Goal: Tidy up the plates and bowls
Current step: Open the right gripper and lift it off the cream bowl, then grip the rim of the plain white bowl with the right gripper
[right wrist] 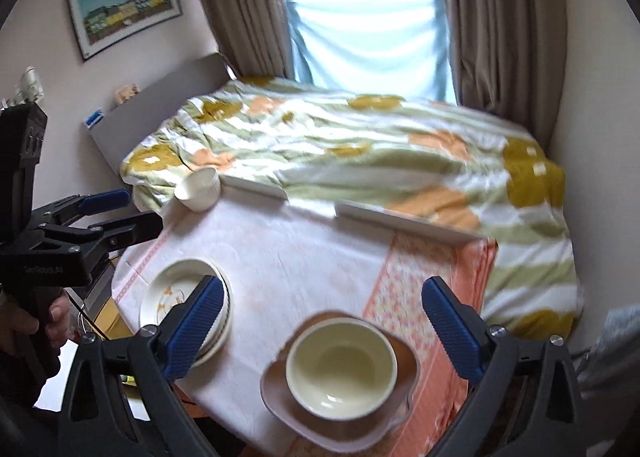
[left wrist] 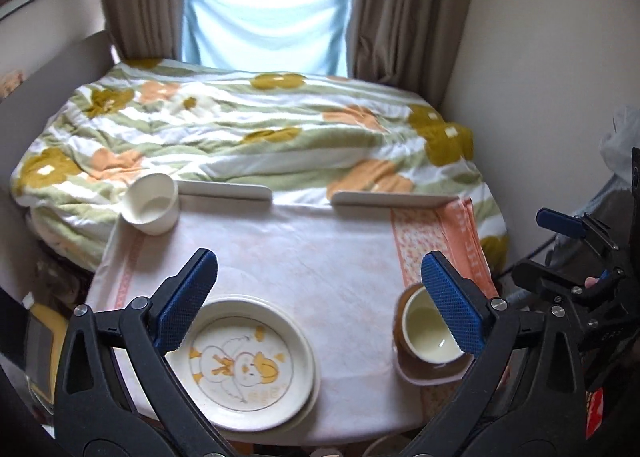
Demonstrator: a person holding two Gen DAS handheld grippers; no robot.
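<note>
Plates and bowls sit sorted into two piles on the small cloth-covered table (left wrist: 320, 257), and neither gripper holds any of them. The left gripper (left wrist: 320, 305) has its blue-padded fingers (left wrist: 186, 305) spread wide with nothing between them; it hangs above the near left part of the table, over a stack of cream plates (left wrist: 256, 361) whose top plate shows a duckling drawing. The right gripper (right wrist: 324, 333) is likewise fully released and empty, its pads (right wrist: 450, 333) standing either side of a cream bowl (right wrist: 340, 369) without touching it. That bowl rests inside a pinkish-brown squarish dish (right wrist: 276, 385) at the near right corner, close to the table's front edge.

A white cup (left wrist: 152, 203) stands alone at the far left corner, right at the edge where the table meets the bed. Between the two piles and the cup, the middle of the white cloth lies bare. An orange patterned towel (left wrist: 440, 241) covers the right side of the table and hangs over its right edge. Two low white rails (left wrist: 224, 190) run along the far edge with a gap between them. Beyond lies a flowered quilt (left wrist: 248, 129), then curtains (left wrist: 404, 9) and a window. A hand (right wrist: 44, 321) grips the left gripper's handle beside the table's left edge.
</note>
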